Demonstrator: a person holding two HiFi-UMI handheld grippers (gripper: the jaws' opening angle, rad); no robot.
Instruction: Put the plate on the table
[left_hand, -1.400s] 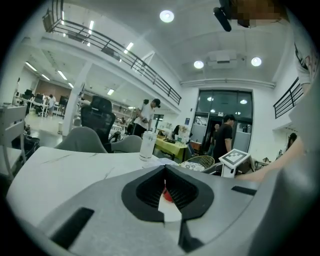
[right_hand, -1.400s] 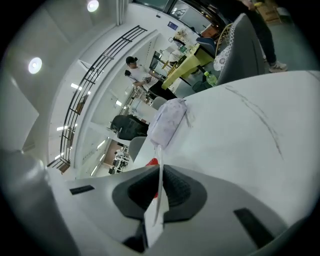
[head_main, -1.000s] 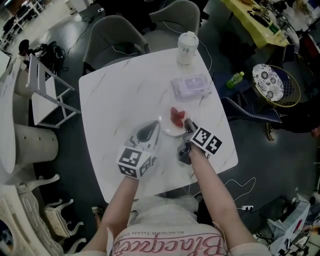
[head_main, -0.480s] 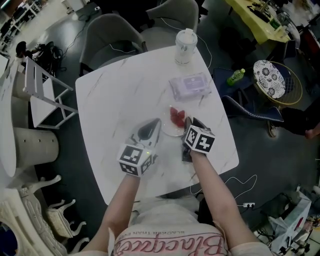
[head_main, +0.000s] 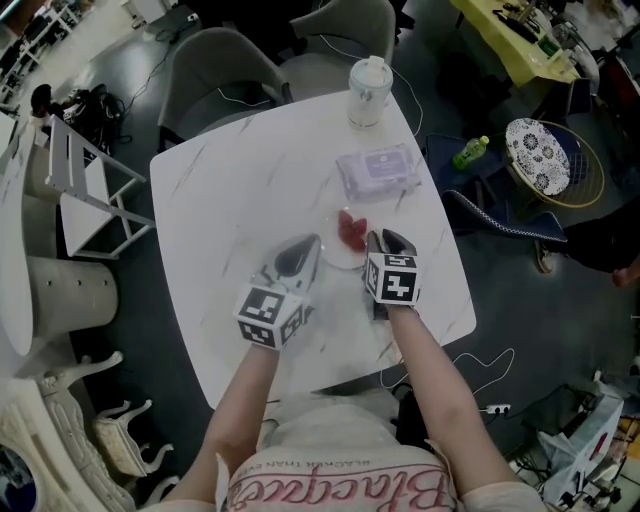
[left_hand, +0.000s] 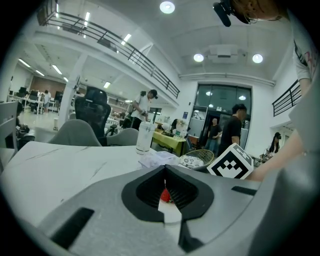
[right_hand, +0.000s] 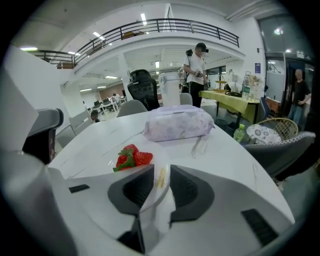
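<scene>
Pinching the near rim of the plate (head_main: 335, 258) with the right gripper (right_hand: 161, 176), left gripper (left_hand: 165, 170) squeezed shut just beside its other edge, likely to rest it flat on the table (head_main: 240, 190) without tipping the strawberries (right_hand: 131, 157) off.

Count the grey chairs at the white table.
2, both along the far edge of the table: one grey chair toward the left, the other toward the right, near the cup. Others may be out of view.
</scene>
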